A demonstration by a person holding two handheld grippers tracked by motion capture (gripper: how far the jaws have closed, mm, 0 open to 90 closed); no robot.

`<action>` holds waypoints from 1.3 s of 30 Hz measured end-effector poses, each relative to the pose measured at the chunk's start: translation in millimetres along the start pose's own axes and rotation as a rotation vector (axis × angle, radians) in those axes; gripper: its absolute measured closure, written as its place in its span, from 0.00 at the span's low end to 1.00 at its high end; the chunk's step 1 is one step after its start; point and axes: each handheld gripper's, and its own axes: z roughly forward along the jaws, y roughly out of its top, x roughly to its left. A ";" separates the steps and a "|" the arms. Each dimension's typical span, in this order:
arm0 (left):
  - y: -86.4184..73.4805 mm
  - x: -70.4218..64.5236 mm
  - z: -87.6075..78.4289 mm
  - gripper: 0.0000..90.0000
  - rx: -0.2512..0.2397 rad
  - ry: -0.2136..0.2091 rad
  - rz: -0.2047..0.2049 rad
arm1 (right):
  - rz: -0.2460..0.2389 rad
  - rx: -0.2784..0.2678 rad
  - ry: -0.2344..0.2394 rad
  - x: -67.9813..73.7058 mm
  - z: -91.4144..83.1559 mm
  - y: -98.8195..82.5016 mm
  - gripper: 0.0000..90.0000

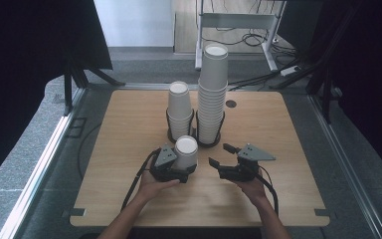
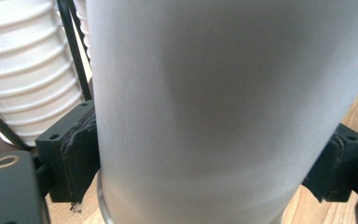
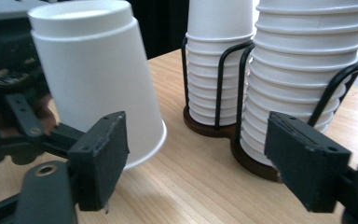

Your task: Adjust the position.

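A single white paper cup (image 1: 186,151), upside down, stands near the middle of the wooden table (image 1: 129,129). My left gripper (image 1: 186,167) is shut on its lower wall. In the left gripper view the cup (image 2: 223,93) spans the frame with both pads (image 2: 77,149) pressed on its sides. In the right gripper view the cup (image 3: 98,79) leans slightly, its rim at or just above the tabletop. My right gripper (image 1: 220,155) is open just right of the cup, with nothing between its pads (image 3: 100,158).
Behind the cup, a black wire holder (image 1: 195,130) on a dark base carries two stacks of inverted white cups: a short one (image 1: 179,107) and a tall one (image 1: 213,94). A cable hole (image 1: 231,104) lies at the back right. Desk legs and cables lie beyond the table.
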 end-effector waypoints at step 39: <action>-5.0 -31.8 27.3 0.13 0.130 -0.076 0.083 | 0.045 0.011 0.148 30.9 34.8 -1.3 0.24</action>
